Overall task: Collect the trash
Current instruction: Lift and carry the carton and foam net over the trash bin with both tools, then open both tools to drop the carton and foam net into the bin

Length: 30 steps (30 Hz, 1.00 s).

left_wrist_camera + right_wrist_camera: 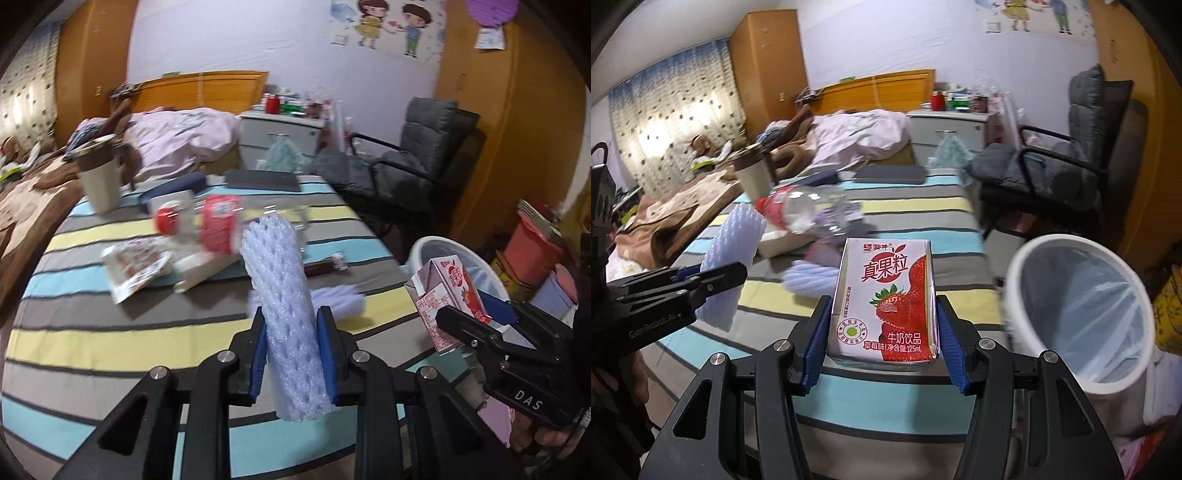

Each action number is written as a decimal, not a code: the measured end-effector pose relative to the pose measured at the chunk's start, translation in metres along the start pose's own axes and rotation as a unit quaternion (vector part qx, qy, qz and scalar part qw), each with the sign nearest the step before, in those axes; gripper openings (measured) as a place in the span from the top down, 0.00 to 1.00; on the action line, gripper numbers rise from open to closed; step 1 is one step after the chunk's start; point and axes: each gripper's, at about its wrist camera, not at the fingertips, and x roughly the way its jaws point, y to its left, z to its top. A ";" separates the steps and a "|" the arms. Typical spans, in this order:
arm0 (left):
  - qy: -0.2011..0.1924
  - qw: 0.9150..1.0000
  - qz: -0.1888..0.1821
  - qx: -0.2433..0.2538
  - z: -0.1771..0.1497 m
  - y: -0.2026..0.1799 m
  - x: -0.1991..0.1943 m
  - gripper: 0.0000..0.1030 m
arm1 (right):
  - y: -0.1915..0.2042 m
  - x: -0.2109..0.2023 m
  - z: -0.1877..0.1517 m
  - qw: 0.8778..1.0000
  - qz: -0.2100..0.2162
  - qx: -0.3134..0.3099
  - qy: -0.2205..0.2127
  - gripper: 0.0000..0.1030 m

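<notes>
Two bits of trash are already in your claws, so it's mostly about not crushing or dropping them. Your left claw (293, 345) is pinched nearly closed on the foam net (286, 306), gripping it around the lower half. That stuff looks feather-light and squashy, so I'd guess it just deforms and won't slip, no need to squeeze harder. Your right claw (882, 341) stands fairly wide, pads pressed on both side walls of the carton (886, 299), low down near its base. The carton is stiffer, but thin card will probably buckle if you clamp more, and it may drip. Both claws tilt downward above the desk (849, 391), side by side. The bin (1082, 302) sits just right of the desk, liner open. Farther back, a bottle (798, 210) and wrapper (136, 266) lie on the desk.
</notes>
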 end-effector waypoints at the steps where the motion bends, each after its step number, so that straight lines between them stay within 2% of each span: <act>1: -0.001 1.000 -0.008 0.006 0.003 -0.007 0.002 0.74 | -0.006 -0.002 0.001 1.000 -0.007 0.004 -0.002 0.46; 6: 0.005 0.998 -0.055 0.028 0.014 -0.045 0.015 0.74 | -0.037 -0.013 0.002 0.999 -0.037 0.028 -0.010 0.46; 14: 0.024 0.990 -0.117 0.080 0.032 -0.118 0.048 0.74 | -0.089 -0.023 -0.002 0.995 -0.082 0.063 -0.009 0.46; 19: 0.035 0.985 -0.139 0.097 0.035 -0.150 0.065 0.73 | -0.115 -0.030 -0.007 0.990 -0.110 0.084 -0.005 0.46; 30: 0.067 0.979 -0.152 0.114 0.032 -0.193 0.103 0.73 | -0.156 -0.021 -0.010 0.984 -0.145 0.103 0.020 0.45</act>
